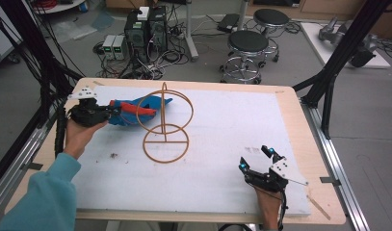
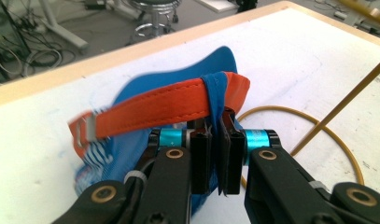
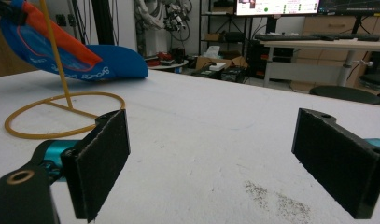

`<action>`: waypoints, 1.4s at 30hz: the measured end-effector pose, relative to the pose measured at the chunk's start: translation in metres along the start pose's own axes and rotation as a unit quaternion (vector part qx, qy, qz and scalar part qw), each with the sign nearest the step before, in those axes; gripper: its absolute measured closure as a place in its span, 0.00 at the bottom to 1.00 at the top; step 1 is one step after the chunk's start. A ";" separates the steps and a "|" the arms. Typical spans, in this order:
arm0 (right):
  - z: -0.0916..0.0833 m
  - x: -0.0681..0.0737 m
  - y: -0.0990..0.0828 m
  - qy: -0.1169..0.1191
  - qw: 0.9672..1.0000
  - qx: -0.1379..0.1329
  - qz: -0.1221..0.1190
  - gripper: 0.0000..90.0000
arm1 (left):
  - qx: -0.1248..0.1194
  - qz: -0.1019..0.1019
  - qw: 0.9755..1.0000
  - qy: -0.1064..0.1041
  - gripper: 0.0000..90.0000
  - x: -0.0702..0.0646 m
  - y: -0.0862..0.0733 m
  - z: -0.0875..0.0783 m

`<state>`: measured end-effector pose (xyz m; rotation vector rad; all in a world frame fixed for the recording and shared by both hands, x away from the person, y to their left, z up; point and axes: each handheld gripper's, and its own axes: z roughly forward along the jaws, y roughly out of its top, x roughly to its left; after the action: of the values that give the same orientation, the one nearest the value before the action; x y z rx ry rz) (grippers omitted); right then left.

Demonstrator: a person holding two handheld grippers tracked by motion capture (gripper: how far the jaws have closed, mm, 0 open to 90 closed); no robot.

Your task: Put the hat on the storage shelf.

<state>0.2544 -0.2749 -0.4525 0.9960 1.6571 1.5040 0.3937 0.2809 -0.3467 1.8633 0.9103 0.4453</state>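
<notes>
A blue cap with an orange strap hangs just above the white mat at the far left. My left gripper is shut on it, and the left gripper view shows the pads clamping the blue fabric just under the strap. Right beside the cap stands a yellow wire stand, a flat base ring with an upright post and a ring on top. The cap sits behind the post. My right gripper rests near the mat's front right, open, with nothing between its pads.
A white mat covers the wooden table. Dark crumbs lie on the mat in front of the right gripper. Stools, computer boxes and cables are on the floor beyond the far edge. Black frame posts flank the table.
</notes>
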 end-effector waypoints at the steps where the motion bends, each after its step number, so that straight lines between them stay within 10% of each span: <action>1: 0.000 0.000 0.000 0.000 1.000 0.000 0.000 0.11 | -0.002 0.000 1.000 0.003 0.94 0.000 0.002 -0.004; 22: 0.001 0.001 0.000 -0.004 1.000 0.003 -0.006 0.11 | -0.040 0.020 0.999 0.009 0.95 -0.020 0.033 -0.088; 42: 0.001 0.001 0.000 -0.005 1.000 0.003 -0.008 0.11 | -0.029 0.076 0.996 -0.027 0.95 -0.077 0.045 -0.128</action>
<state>0.2546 -0.2734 -0.4523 0.9902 1.6596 1.4831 0.2781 0.2904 -0.2419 1.8893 0.7144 0.5060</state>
